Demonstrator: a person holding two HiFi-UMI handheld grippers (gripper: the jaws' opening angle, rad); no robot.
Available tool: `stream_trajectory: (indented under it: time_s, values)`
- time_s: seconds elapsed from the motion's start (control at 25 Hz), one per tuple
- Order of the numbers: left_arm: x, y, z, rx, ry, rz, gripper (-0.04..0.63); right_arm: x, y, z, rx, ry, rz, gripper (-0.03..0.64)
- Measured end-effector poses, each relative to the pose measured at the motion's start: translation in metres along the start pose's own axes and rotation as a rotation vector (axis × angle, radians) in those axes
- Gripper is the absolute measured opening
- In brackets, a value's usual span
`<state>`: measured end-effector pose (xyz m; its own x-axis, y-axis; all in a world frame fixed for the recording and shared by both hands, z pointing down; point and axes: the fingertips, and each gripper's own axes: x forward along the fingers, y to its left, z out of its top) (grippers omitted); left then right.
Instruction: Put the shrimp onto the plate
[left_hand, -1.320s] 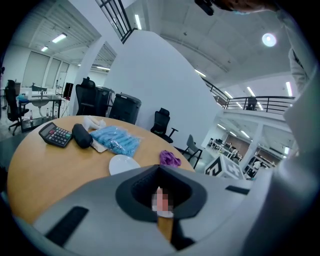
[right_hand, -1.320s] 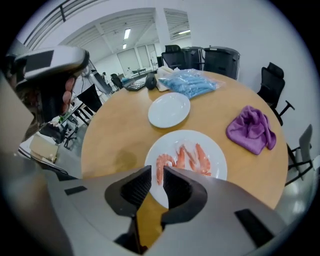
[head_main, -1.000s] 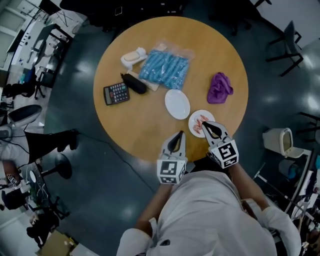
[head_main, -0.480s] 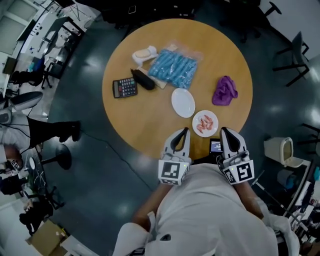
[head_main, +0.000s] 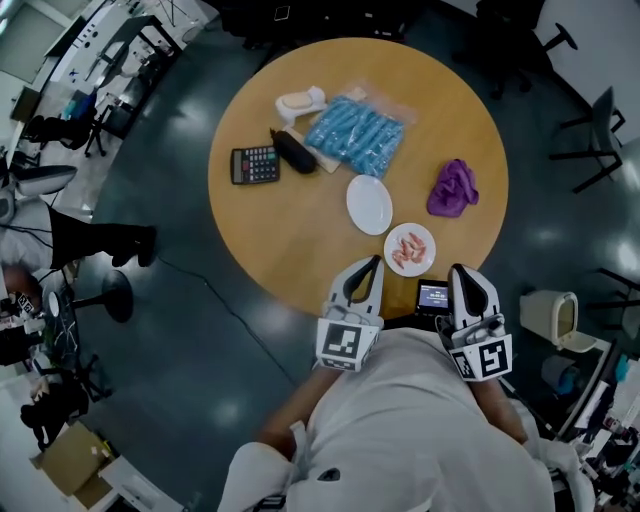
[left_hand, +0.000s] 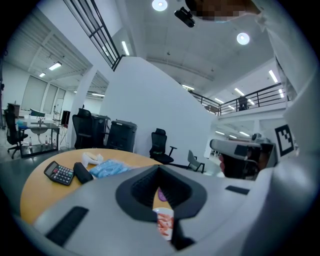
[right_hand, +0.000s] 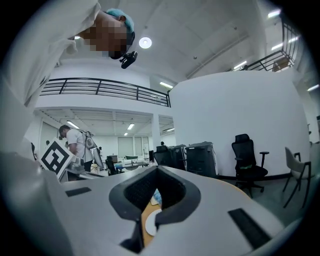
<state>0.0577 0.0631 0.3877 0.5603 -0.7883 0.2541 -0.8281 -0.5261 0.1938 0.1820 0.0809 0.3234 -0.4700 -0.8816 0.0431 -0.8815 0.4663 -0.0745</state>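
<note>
Starting nearest the person, the left gripper (head_main: 371, 262) and the right gripper (head_main: 461, 270) are held side by side at the near edge of a round wooden table (head_main: 290, 235). The jaws of each are pressed together, with nothing pinched between them. A small dark device with a lit screen (head_main: 433, 296) is seen between the two grippers, at the table's rim. Just ahead of the tips, and nearer the right gripper, a small white plate (head_main: 426, 259) is set on the wood. The pink shrimp (head_main: 407, 249) are lying on it. A second, bare white plate (head_main: 369, 204) is placed just beyond it. Further ahead of the right gripper a crumpled purple cloth (head_main: 452, 188) is found. Well ahead of the left gripper are grouped a calculator (head_main: 255, 164), a black case (head_main: 294, 151), a clear bag of blue items (head_main: 355, 137) and, farthest, a white object (head_main: 300, 102). The table is ringed by a dark glossy floor (head_main: 170, 330). Black office chairs (head_main: 590, 130) are seen far off the right gripper's side and a pale bin (head_main: 552, 318) close beside it.
</note>
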Motion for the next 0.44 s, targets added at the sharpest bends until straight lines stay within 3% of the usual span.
stream_trajectory:
  time_s: [0.44]
  values:
    - [-0.003, 0.002, -0.006, -0.012, 0.005, 0.014, 0.008, 0.001, -0.002, -0.012, 0.026, 0.031, 0.009, 0.017]
